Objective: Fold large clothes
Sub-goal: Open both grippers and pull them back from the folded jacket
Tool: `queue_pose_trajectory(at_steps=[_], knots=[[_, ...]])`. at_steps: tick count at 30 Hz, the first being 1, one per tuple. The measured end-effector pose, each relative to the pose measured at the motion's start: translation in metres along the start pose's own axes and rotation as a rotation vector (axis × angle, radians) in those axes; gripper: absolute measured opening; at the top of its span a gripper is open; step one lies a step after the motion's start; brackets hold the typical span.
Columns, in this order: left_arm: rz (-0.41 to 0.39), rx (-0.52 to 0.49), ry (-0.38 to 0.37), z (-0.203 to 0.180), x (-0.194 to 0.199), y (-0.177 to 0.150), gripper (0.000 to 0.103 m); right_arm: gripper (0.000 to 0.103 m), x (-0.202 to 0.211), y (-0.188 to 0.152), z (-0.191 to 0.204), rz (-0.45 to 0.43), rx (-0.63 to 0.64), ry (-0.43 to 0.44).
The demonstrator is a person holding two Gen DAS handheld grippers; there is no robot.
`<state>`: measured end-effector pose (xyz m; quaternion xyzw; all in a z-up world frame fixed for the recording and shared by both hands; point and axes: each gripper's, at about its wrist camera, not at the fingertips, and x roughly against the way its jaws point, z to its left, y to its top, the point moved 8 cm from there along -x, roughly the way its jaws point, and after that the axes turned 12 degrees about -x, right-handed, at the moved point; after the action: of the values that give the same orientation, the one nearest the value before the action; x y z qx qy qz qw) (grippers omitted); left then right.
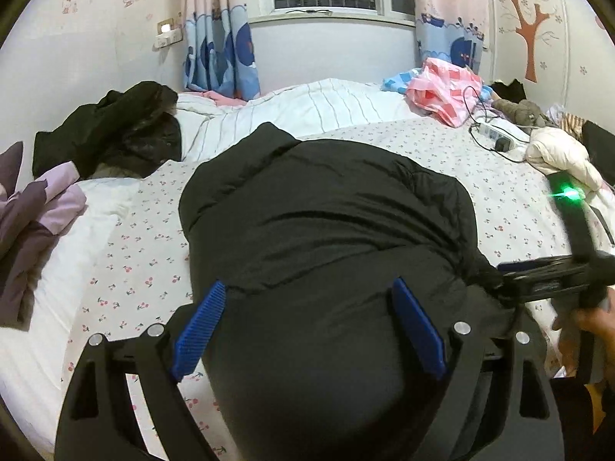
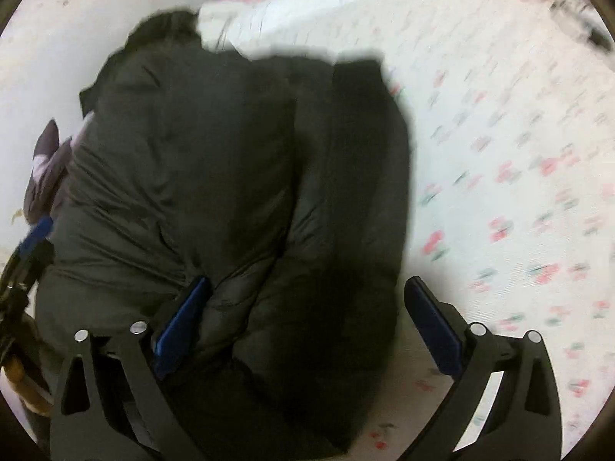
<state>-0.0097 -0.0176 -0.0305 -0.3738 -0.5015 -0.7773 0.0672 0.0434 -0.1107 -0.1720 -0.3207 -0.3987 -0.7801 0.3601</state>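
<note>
A black puffy jacket (image 1: 326,223) lies bundled on the flowered bed sheet (image 1: 134,238). In the left wrist view my left gripper (image 1: 309,326) stands wide open astride the jacket's near end, its left blue pad at the jacket's edge. My right gripper (image 1: 503,274) comes in from the right at the jacket's side, with a green light on its body. The right wrist view is blurred. There my right gripper (image 2: 307,322) is open over the jacket's (image 2: 230,176) thick right fold, one pad in a crease and the other over bare sheet (image 2: 499,192). The left gripper's blue pad (image 2: 36,236) shows at the left edge.
Another black coat (image 1: 115,130) lies at the back left and a purple garment (image 1: 34,215) at the left. Behind are a striped duvet (image 1: 307,107), pink checked cloth (image 1: 442,88), a power strip with cable (image 1: 496,134) and a cream jacket (image 1: 557,153). A person's hand (image 1: 588,330) holds the right gripper.
</note>
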Motion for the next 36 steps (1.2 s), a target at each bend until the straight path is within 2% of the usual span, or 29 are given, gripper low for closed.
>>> queue_pose_trajectory(at_steps=[2,4,6,10,14,18,21,26,31,36], knots=[[0.007,0.035,-0.015,0.007,0.0,-0.001,0.085,0.097,-0.002,-0.009,0.002,0.007,0.03,-0.037],[0.025,0.079,-0.028,0.014,-0.003,-0.003,0.088,0.097,-0.016,-0.021,-0.001,0.063,0.047,-0.044],[0.04,0.114,-0.039,0.019,-0.005,-0.006,0.091,0.097,-0.019,-0.019,-0.007,0.086,0.005,-0.04],[0.083,0.171,-0.024,0.026,-0.006,-0.022,0.093,0.097,0.031,-0.019,0.01,-0.051,0.086,-0.059],[0.091,0.214,0.004,0.02,0.021,-0.035,0.096,0.097,0.085,-0.043,0.035,-0.164,0.187,-0.09],[0.116,0.265,0.012,0.008,0.046,-0.049,0.096,0.097,0.11,-0.065,0.046,-0.21,0.225,-0.134],[0.155,0.305,0.054,0.002,0.063,-0.061,0.096,0.097,0.12,-0.091,0.056,-0.218,0.271,-0.193],[0.193,0.291,0.093,-0.007,0.086,-0.074,0.096,0.097,0.108,-0.117,0.078,-0.176,0.272,-0.216],[0.185,0.3,0.084,-0.013,0.1,-0.082,0.096,0.097,0.122,-0.137,0.088,-0.199,0.274,-0.173],[0.195,0.273,0.095,-0.022,0.105,-0.085,0.096,0.097,0.126,-0.143,0.083,-0.203,0.277,-0.206]])
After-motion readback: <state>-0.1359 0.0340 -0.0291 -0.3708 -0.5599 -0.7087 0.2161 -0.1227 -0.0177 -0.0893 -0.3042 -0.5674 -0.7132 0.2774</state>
